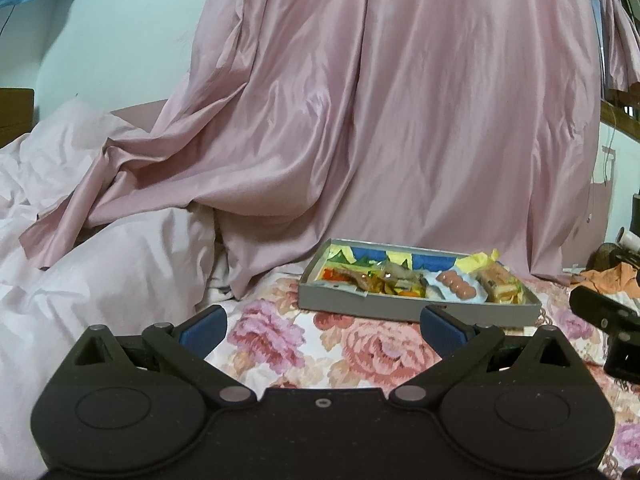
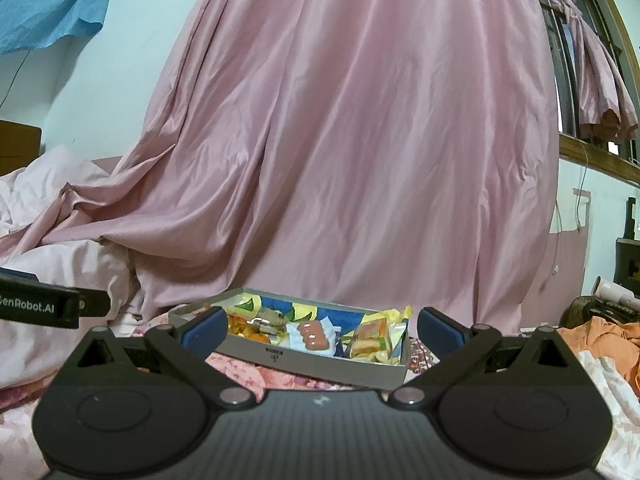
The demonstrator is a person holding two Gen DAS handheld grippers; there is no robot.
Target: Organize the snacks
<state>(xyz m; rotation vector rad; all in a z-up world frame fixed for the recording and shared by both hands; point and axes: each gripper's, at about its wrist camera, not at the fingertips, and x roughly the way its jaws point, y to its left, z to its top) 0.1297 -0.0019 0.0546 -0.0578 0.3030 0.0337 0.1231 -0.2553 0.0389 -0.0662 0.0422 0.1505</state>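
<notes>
Both the left gripper (image 1: 323,330) and right gripper (image 2: 319,330) hover before the snack-filled grey box (image 1: 416,306) on the bed, jaws spread wide, holding nothing.

Satiny, faintly glossy pink curtain (image 1: 400,120), matt grey cardboard tray (image 1: 400,306) with glossy crinkled plastic snack wrappers (image 2: 372,338), soft matt floral cotton bedsheet (image 1: 320,344), matt black plastic left gripper (image 1: 322,326), blue rubbery pads (image 1: 202,330)
</notes>
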